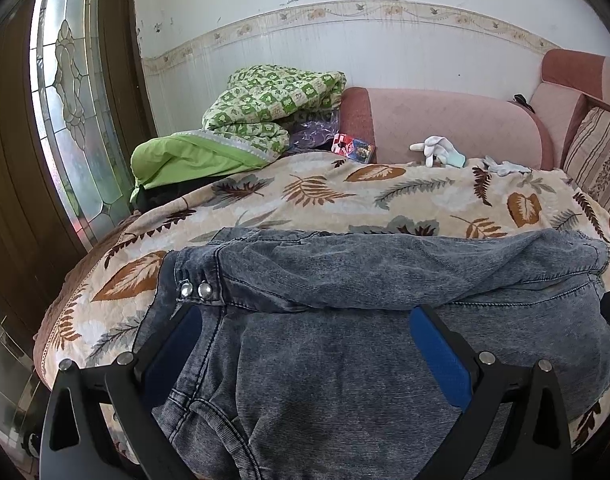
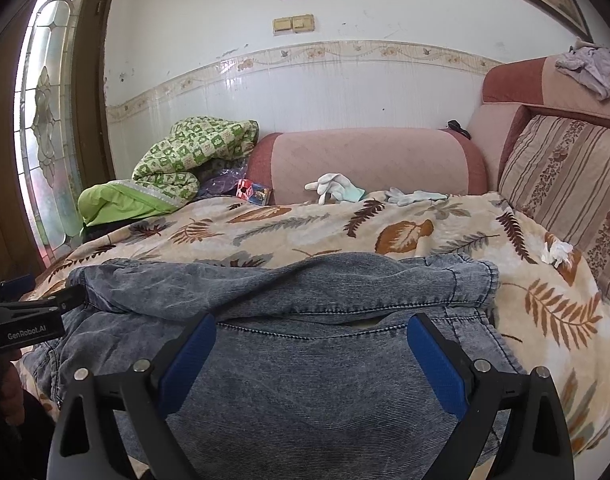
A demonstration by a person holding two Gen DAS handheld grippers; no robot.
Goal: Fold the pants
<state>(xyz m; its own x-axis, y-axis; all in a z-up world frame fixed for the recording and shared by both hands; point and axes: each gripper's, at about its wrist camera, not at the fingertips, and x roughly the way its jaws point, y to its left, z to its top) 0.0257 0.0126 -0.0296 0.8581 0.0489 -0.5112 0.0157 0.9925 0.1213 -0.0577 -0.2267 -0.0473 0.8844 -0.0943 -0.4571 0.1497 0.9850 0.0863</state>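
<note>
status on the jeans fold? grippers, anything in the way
Left gripper open, over the jeans at the waistband end. Right gripper open, over the other end. Jeans lie folded on the leaf blanket. White gloves lie apart, further back.

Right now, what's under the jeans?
The jeans lie on a leaf-print blanket, which shows around them. Whatever sits beneath the denim itself, or under the blanket, is covered.
</note>
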